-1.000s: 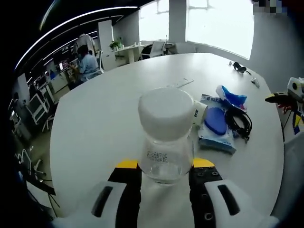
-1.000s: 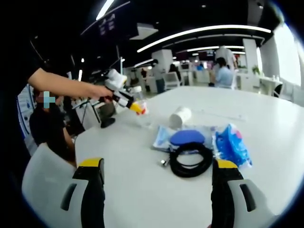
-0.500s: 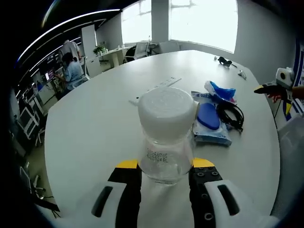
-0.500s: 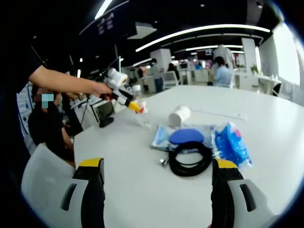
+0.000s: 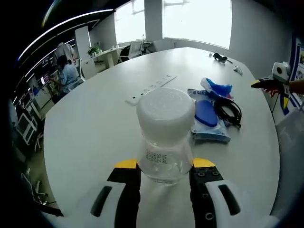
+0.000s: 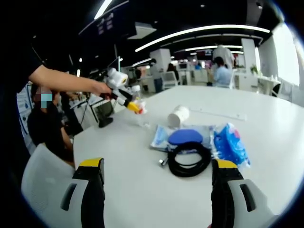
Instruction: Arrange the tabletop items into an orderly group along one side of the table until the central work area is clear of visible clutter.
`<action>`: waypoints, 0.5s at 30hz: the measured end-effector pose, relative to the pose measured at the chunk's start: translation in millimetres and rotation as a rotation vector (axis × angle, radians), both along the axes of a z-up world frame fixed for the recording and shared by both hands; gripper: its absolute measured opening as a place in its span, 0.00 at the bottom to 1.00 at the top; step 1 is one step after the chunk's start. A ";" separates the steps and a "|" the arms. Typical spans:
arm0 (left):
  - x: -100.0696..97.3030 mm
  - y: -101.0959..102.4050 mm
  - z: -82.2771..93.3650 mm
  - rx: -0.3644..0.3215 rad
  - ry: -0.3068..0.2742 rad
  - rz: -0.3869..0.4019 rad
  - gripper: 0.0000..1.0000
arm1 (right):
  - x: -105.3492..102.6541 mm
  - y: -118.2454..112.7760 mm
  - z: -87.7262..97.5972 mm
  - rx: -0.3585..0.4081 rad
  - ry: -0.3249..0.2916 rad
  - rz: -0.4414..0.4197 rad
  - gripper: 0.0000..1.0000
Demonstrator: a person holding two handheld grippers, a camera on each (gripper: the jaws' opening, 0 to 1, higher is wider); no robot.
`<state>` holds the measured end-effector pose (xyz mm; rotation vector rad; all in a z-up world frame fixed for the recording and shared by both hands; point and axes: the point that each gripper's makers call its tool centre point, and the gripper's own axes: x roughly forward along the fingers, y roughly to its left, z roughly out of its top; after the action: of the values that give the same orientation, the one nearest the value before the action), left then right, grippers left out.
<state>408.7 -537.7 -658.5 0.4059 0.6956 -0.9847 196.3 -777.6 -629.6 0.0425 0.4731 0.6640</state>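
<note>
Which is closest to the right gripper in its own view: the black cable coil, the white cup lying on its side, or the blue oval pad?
1. Black cable coil, just ahead, centre.
2. Blue oval pad, directly behind the coil.
3. White cup, farthest back.

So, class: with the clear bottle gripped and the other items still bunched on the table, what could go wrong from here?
1. The left gripper holds the clear plastic bottle with the white cap only low on its body; it may tip or slip when carried.
2. The coiled black cable overlaps the blue plastic packets; pulling one may drag the others.
3. The white paper cup lying on its side could roll if nudged.
</note>
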 end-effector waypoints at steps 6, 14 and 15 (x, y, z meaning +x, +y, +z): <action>-3.1 -2.7 0.8 -0.007 0.015 0.043 0.45 | -0.3 0.9 0.9 0.001 -0.002 0.004 0.92; -5.1 3.0 -0.6 0.021 -0.002 0.119 0.46 | -2.7 2.0 1.0 0.002 -0.004 0.011 0.92; -4.5 5.1 -1.4 0.031 -0.007 0.125 0.45 | -2.9 2.0 0.9 0.002 -0.004 0.012 0.92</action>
<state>404.1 -532.7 -659.9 0.3879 0.7219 -0.8546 193.4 -775.7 -628.7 0.0399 0.4693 0.6762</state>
